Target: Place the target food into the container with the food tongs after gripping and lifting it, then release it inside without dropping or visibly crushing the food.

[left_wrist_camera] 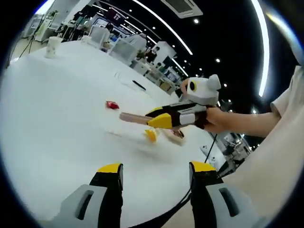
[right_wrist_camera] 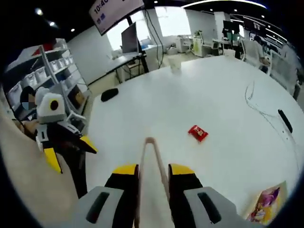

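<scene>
Tongs [right_wrist_camera: 152,161] in right hand-held gripper [right_wrist_camera: 153,172]; one red packet [right_wrist_camera: 198,133] on table [right_wrist_camera: 228,90].

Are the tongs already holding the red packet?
No. In the right gripper view the tongs in the right hand-held gripper end short of the red packet, which lies on the white table.

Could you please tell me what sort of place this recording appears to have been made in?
Probably an open-plan office or lab: a large white table stands under long ceiling light strips, with a wall screen, a desk monitor and shelving with bins around it.
</scene>
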Action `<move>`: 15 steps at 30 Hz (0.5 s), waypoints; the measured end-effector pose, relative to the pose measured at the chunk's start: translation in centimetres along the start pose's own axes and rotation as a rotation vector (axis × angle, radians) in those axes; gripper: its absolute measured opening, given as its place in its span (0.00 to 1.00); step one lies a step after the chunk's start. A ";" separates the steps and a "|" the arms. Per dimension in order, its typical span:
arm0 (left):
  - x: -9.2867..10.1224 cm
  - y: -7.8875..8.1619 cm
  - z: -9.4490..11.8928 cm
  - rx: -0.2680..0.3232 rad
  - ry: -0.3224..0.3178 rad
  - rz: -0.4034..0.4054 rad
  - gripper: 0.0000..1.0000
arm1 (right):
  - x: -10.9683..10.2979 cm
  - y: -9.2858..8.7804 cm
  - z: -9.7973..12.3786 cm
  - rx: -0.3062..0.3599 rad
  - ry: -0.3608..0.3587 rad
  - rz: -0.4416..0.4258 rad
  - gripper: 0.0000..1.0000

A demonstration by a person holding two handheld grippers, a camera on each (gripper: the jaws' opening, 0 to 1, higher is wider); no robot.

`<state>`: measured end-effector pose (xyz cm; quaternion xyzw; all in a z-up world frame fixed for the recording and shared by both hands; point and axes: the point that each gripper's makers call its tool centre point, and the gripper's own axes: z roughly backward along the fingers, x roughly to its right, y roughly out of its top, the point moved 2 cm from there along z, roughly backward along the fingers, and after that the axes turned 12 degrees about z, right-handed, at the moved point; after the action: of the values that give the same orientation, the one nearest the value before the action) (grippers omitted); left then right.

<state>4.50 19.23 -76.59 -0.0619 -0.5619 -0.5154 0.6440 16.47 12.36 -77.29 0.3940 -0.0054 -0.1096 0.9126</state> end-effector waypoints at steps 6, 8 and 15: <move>0.6 1.5 -1.0 0.012 -0.021 -0.005 0.55 | -0.6 0.9 1.9 0.038 -0.030 0.013 0.24; 0.8 1.9 -1.1 0.021 -0.031 0.002 0.55 | -0.9 1.1 2.3 0.051 -0.033 0.018 0.24; 1.8 3.8 -1.4 0.076 -0.092 0.054 0.47 | -2.9 1.9 3.5 0.073 -0.030 0.078 0.24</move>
<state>7.88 18.97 -73.79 -0.0759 -0.6082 -0.4726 0.6332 13.67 11.68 -73.25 0.4248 -0.0383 -0.0794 0.9010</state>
